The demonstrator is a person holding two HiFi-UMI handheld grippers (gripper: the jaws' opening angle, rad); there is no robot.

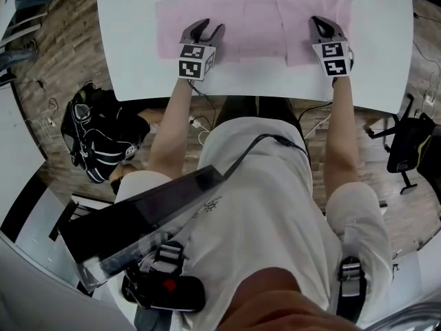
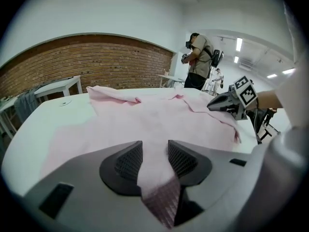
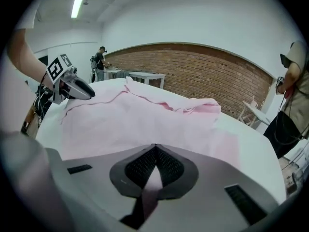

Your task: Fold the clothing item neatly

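Observation:
A pink shirt lies spread flat on the white table, its near hem toward me. My left gripper rests at the hem's left part; in the left gripper view its jaws stand open with the pink cloth lying between the pads. My right gripper is at the hem's right part. In the right gripper view its tips meet, shut on a pinch of the pink cloth. Each gripper view shows the other gripper across the shirt.
The table's near edge runs just behind both grippers. A black bag lies on the floor at left, a black stand at right. One person stands beyond the table, another at its far side, near a brick wall.

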